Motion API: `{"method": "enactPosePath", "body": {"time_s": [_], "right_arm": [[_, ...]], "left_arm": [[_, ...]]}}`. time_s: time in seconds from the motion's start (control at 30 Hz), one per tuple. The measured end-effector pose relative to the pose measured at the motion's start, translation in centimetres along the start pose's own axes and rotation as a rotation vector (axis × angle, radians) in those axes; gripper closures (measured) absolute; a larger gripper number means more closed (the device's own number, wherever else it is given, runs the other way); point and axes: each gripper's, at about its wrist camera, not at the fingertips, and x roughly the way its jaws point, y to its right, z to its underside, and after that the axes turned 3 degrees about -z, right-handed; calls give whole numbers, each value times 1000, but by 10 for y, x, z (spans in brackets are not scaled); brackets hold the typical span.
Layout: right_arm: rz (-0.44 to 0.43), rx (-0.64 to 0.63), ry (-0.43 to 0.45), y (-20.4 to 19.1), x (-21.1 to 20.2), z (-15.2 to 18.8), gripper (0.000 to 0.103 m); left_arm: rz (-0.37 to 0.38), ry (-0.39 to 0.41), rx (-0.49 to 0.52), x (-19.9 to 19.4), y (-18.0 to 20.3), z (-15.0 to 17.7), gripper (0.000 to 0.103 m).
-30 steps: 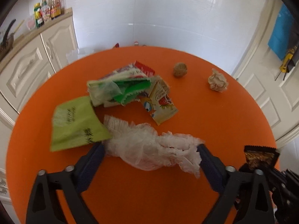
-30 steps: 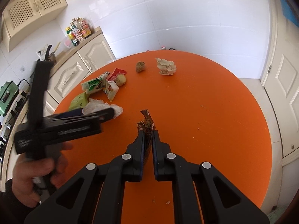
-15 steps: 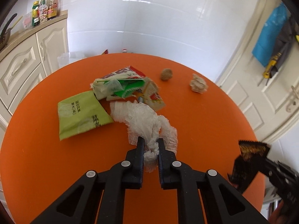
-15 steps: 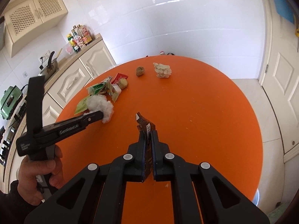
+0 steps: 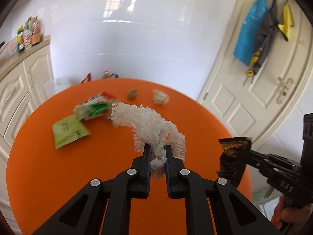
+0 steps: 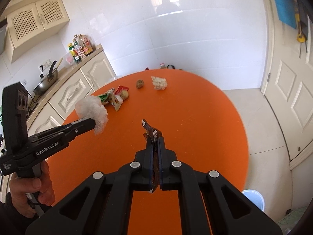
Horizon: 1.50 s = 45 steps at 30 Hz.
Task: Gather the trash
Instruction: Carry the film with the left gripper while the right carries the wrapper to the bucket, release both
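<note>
My left gripper (image 5: 158, 149) is shut on a crumpled white plastic wrap (image 5: 154, 125) and holds it in the air above the round orange table (image 5: 58, 166); the wrap also shows in the right wrist view (image 6: 92, 109). My right gripper (image 6: 154, 140) is shut on a dark brown wrapper (image 6: 151, 134), lifted over the table's right part; it shows in the left wrist view (image 5: 232, 156). On the table lie a green packet (image 5: 68, 132), a pile of green and red snack wrappers (image 5: 93, 107), a brown lump (image 5: 132, 94) and a crumpled paper ball (image 5: 160, 97).
Cream cabinets (image 6: 86, 84) with bottles (image 6: 80, 48) and a pan (image 6: 46, 83) stand left of the table. A white door (image 5: 254, 101) with hanging cloths is on the right. A white and blue round bin (image 6: 253, 198) sits on the floor by the table's right edge.
My left gripper closed on the white plastic wrap and lifted it off the table. My right gripper rose with the dark wrapper in it.
</note>
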Motion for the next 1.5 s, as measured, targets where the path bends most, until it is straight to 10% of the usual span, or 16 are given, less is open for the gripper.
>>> {"method": "enactPosePath", "body": {"time_s": [0.6, 1.2, 1.3, 1.37, 1.43, 1.47, 1.5], "right_arm": [[269, 112, 176, 80, -150, 21, 102], [366, 519, 7, 264, -134, 147, 98], [349, 606, -37, 294, -116, 172, 97], [362, 644, -80, 308, -106, 187, 96], [372, 681, -99, 317, -101, 200, 95], [374, 702, -101, 320, -103, 206, 84], [380, 715, -100, 322, -105, 210, 45]], "left_arm": [[289, 2, 288, -3, 160, -10, 95], [393, -442, 545, 167, 307, 28, 91], [378, -532, 565, 209, 331, 30, 66], [355, -549, 582, 223, 339, 33, 26], [341, -548, 588, 232, 346, 29, 20], [331, -550, 596, 234, 350, 29, 13], [325, -549, 603, 233, 351, 29, 11]]}}
